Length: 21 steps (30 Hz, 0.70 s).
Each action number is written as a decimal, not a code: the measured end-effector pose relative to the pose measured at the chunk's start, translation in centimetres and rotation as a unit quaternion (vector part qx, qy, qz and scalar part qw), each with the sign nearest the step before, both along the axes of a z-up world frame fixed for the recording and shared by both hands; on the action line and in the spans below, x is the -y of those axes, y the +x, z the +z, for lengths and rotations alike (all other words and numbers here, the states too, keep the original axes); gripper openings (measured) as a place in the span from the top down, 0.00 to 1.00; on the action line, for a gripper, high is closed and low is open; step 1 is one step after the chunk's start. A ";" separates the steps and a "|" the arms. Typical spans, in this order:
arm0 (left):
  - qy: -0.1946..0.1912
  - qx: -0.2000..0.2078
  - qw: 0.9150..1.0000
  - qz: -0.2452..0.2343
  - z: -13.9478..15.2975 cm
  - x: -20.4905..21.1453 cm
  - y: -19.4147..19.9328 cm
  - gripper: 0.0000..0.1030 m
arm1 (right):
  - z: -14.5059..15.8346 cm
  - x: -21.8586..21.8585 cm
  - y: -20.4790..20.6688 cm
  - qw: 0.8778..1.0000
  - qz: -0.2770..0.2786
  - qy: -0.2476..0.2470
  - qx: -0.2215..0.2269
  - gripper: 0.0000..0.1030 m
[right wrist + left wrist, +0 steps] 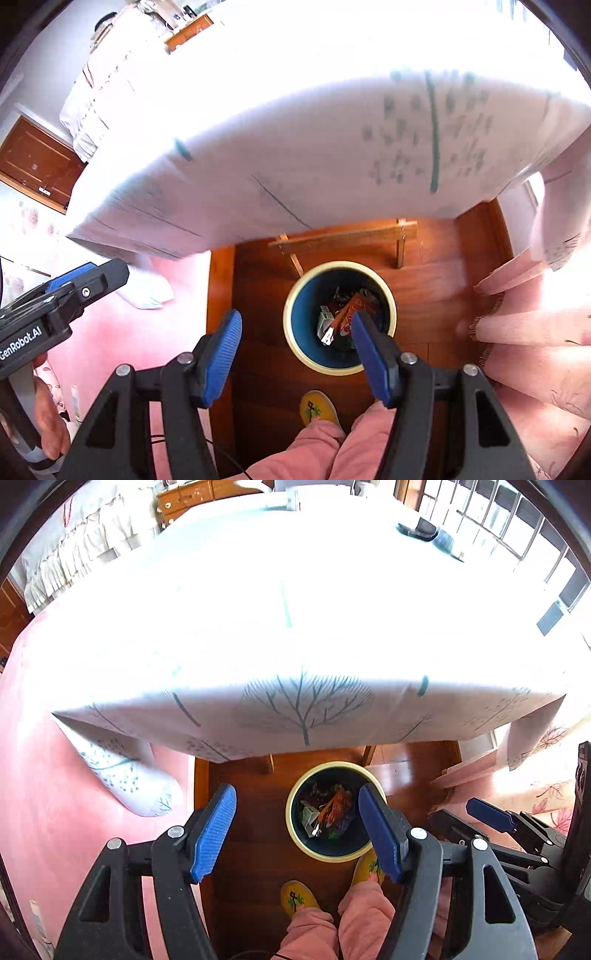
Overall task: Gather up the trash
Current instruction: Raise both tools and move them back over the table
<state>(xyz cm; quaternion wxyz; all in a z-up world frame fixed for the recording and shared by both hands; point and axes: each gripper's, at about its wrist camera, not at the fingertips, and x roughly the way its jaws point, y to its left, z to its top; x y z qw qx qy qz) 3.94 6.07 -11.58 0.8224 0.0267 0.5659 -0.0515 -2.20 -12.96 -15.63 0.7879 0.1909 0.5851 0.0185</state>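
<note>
I judge the drop done: wrappers lie in the round cream-rimmed blue bin; left gripper and right gripper hang released, empty; next I need another scrap.

Sunlit bed, wooden floor, barred window.

Noted: tablecloth white, printed with grey-teal bare-tree and leaf motifs. Bin cream at the rim, dark blue inside; trash within orange-red, white and silver. Floor reddish-brown wood. Gripper pads blue, ribbed, on black frames. Slippers yellow with a green-and-dark motif. Trousers pink. Bedding pink.
</note>
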 end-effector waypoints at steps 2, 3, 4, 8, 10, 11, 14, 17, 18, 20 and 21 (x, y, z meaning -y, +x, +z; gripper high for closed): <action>-0.009 0.017 1.000 -0.009 2.9 -0.1 -0.2 0.35 | 3.4 -0.2 -0.4 1.000 -0.005 -0.004 0.019 0.39; -0.013 0.025 1.000 -0.013 4.3 -0.2 -0.3 0.35 | 5.1 -0.3 -0.5 1.000 -0.006 -0.009 0.029 0.39; -0.017 0.033 0.999 -0.017 5.6 -0.2 -0.4 0.35 | 6.7 -0.4 -0.7 0.999 -0.007 -0.014 0.040 0.40; -0.038 0.063 0.996 -0.040 10.8 -0.1 -0.7 0.35 | 12.7 -0.6 -1.3 0.995 -0.014 -0.049 0.080 0.39; -0.042 0.084 0.994 -0.052 12.8 0.0 -0.8 0.35 | 15.1 -0.5 -1.5 0.993 -0.024 -0.066 0.097 0.39; -0.043 0.094 0.993 -0.059 13.7 0.2 -0.7 0.35 | 16.1 -0.5 -1.6 0.991 -0.028 -0.074 0.104 0.39; -0.052 0.120 0.989 -0.075 16.8 0.7 -0.8 0.35 | 18.4 -0.3 -1.5 0.987 -0.040 -0.094 0.122 0.40; -0.058 0.137 0.985 -0.090 18.9 1.6 -0.3 0.35 | 20.2 0.0 -1.2 0.984 -0.046 -0.112 0.133 0.40; -0.060 0.141 0.984 -0.095 19.5 1.8 -0.1 0.35 | 20.6 0.1 -1.0 0.982 -0.048 -0.118 0.136 0.39; -0.063 0.152 0.981 -0.105 20.4 2.2 0.4 0.35 | 21.2 0.6 -0.5 0.980 -0.054 -0.127 0.142 0.40; -0.062 0.158 0.980 -0.108 20.8 2.6 0.5 0.35 | 21.5 0.9 -0.3 0.979 -0.058 -0.130 0.144 0.39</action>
